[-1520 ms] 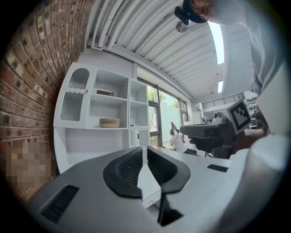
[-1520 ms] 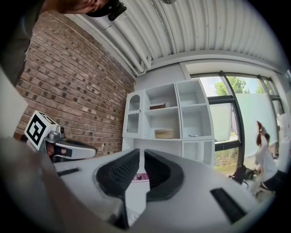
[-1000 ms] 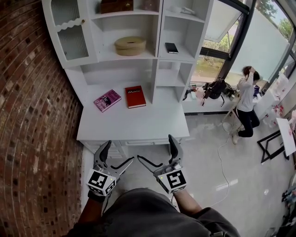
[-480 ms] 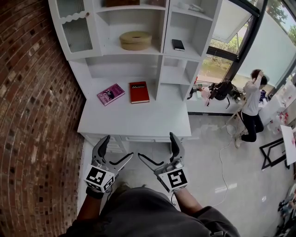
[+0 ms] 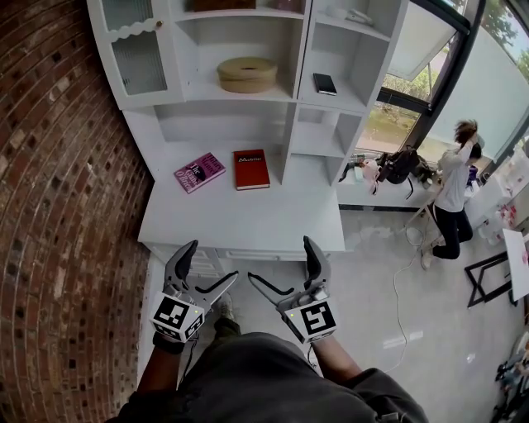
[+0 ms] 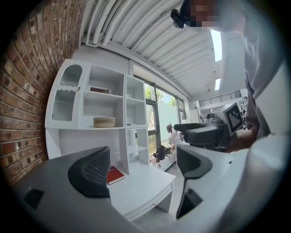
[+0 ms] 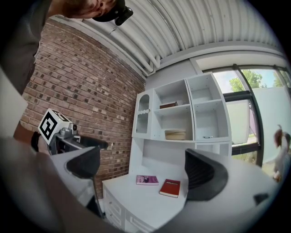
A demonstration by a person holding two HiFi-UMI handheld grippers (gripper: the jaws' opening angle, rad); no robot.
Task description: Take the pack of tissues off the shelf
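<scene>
A brick wall [image 5: 58, 206] runs close along the outer side of the left gripper [image 5: 213, 261], leaving little room that way. There are two grippers, both released: each one's fingers stand wide apart with nothing between them. The right gripper [image 5: 279, 260] is just beside the left, their inner fingertips near but apart.

The front edge of the white desk [image 5: 248, 223] lies just ahead of the fingertips, with a broad bare stretch of top beyond it. Two books lie further ahead, a pink book [image 5: 199, 172] and a red book [image 5: 251, 168], side by side and apart.

On the shelf unit [image 5: 291, 124] above are one round tan box [image 5: 247, 74], one black phone [image 5: 325, 83] and one small white packet in the top right compartment, apparently the pack of tissues [image 5: 358, 16], well beyond both grippers.

Far to the right of the right fingers, open floor reaches a person [image 5: 455, 194].
</scene>
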